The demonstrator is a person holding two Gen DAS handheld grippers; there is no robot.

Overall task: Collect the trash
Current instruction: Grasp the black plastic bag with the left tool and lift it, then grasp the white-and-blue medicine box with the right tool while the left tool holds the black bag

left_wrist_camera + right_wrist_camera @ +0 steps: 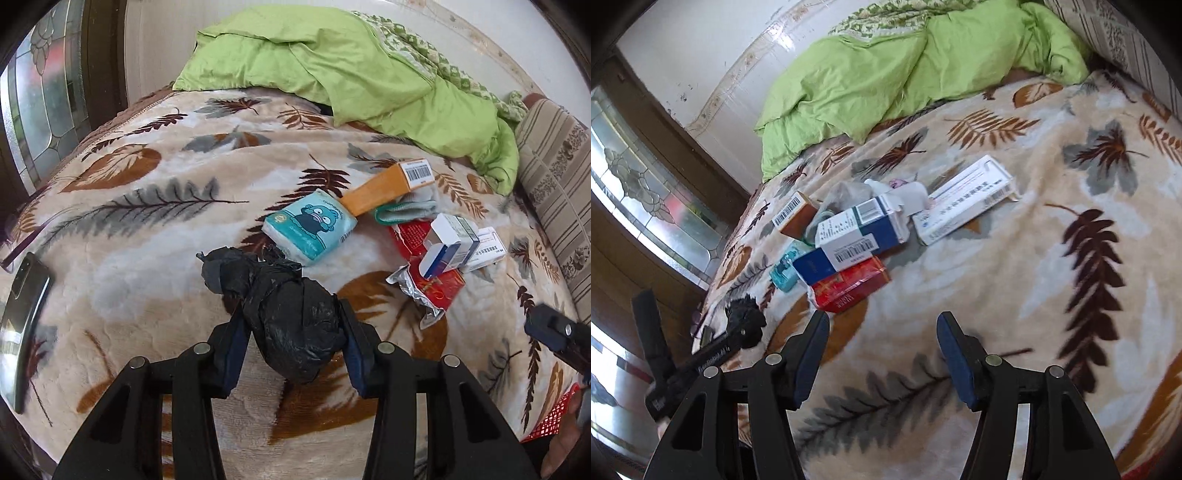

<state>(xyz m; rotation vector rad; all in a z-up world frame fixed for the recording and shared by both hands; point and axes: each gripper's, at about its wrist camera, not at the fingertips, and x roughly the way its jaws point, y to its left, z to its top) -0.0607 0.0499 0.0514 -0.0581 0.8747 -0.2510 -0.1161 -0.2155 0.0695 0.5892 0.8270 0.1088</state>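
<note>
Trash litters a leaf-patterned blanket [147,229] on the bed: a crumpled black plastic bag [291,314] sits pinched between the blue pads of the left gripper [295,332], whose jaws are about half closed and press on the bag from both sides. From that claw, the rest of the litter lies toward one and two o'clock. A teal tissue pack [310,229] with a cartoon face lies just beyond the bag at twelve o'clock, an orange box [388,184] with a barcode end leaning behind it. Beside those, a grey-green sock [406,208] touches a torn red wrapper [436,284] with a silver foil edge, on which rests a blue-and-white carton [450,247], its flap open. A flat white box [964,203] lies just beside the carton, at one o'clock from the right gripper [882,350]. That claw hovers over the blanket with its jaws well apart and nothing between them, the red wrapper just ahead of its left finger at eleven o'clock. A dark phone [22,325] lies near the blanket's edge, at nine o'clock from the left claw. A rumpled green quilt [332,66] is heaped at the far side, at twelve o'clock.
</note>
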